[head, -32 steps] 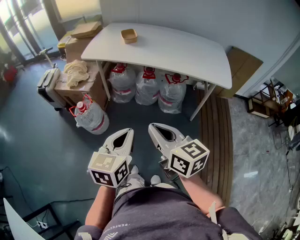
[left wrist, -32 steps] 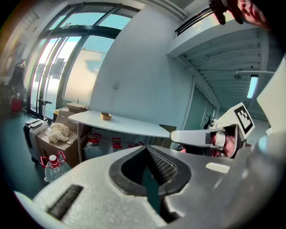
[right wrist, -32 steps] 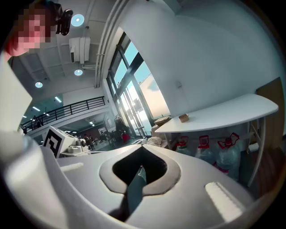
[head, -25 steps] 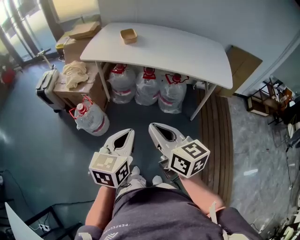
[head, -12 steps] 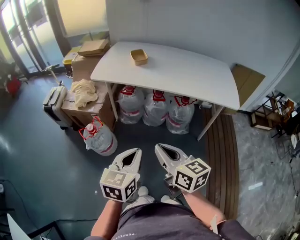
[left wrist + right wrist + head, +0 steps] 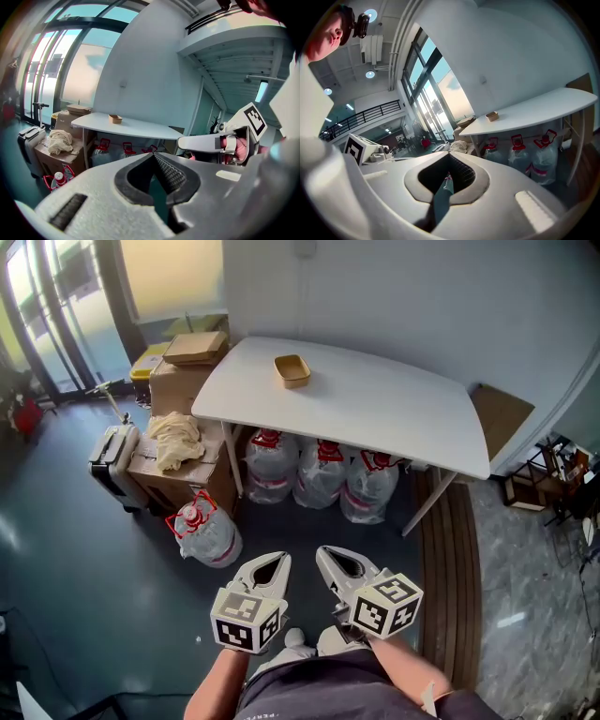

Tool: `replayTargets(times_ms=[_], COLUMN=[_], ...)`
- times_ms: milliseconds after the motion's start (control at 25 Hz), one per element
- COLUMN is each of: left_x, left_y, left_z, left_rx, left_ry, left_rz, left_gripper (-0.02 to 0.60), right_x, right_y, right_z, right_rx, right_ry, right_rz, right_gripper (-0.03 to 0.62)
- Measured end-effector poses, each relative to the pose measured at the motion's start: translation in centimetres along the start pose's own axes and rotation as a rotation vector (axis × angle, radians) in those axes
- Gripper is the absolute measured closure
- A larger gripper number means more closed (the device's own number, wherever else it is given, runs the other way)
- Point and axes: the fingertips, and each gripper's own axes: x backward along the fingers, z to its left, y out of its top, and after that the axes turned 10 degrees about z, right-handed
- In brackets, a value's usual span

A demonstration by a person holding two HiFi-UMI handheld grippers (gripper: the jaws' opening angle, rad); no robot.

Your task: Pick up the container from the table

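Both my tools are well short of the table (image 6: 375, 399), held out side by side over the dark floor. The left gripper (image 6: 272, 566) has its jaws brought together at the tips with nothing between them, and the right gripper (image 6: 330, 557) is closed the same way and empty. Both point toward the table's near long edge. Between me and that edge the floor is open. The only thing off the table's left end on my side is a loose water bottle (image 6: 208, 532), with cardboard boxes (image 6: 173, 442) draped in a cloth and a suitcase (image 6: 111, 457) just beyond it, so I judge a straight walk in to be unobstructed. More water bottles (image 6: 319, 474) stand packed under the table between its legs, which will keep my feet from tucking in under the near edge. The container (image 6: 292, 370), a small shallow tan tray, sits alone on the tabletop toward the table's left end, nearer the far wall-side edge than the near one. It lies almost dead ahead, on a line between my two tools and a shade toward the left one, so I judge the left hand marginally nearer, though both are well apart from it. From here it looks close to square and I cannot settle its long axis. The tabletop all round it is bare, leaving room to come in from either side. The reach across the table's depth looks like the awkward part, since the wall stands just behind the far edge.
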Motion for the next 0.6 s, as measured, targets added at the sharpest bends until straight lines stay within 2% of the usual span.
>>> replayTargets(times_ms=[280, 480, 600], left_x=[-2.0, -4.3, -5.9], left_y=[1.0, 3.3, 5.3], left_z=[1.8, 4.3, 5.1], left_rx=[0.022, 0.027, 0.035], left_ry=[-0.005, 0.031, 0.019], left_rz=[0.011, -0.002, -0.032], left_gripper=[0.589, 0.589, 0.589], right_x=[-2.6, -5.4, -6.9], right_y=[1.4, 3.6, 5.5], right_z=[-1.8, -4.0, -5.7], right_rx=[-0.012, -0.007, 0.002], right_ry=[0.006, 0.032, 0.048], right_rz=[0.019, 0.021, 0.021], right_gripper=[0.592, 0.592, 0.592])
